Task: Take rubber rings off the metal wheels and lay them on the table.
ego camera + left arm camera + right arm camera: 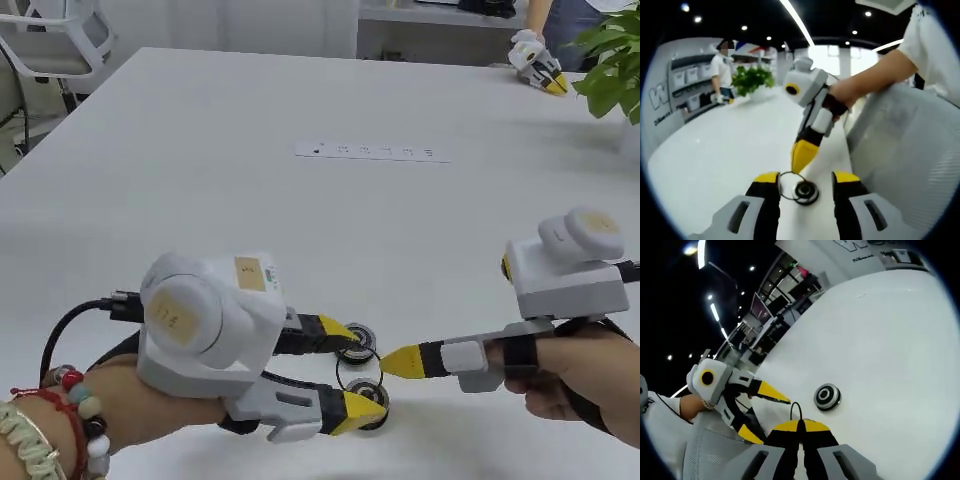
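A small metal wheel lies on the white table by the far jaw tip of my left gripper, which is open around it. A second wheel seems to sit partly behind the near jaw tip. In the left gripper view one wheel rests between the open jaws of my left gripper. A thin black rubber ring loops up from it to my right gripper. My right gripper is shut on the ring, beside the wheel.
A flat white strip lies mid-table. At the far right, another person's gripper rests next to a green plant. An office chair stands at the back left. The table surface stretches open beyond the wheels.
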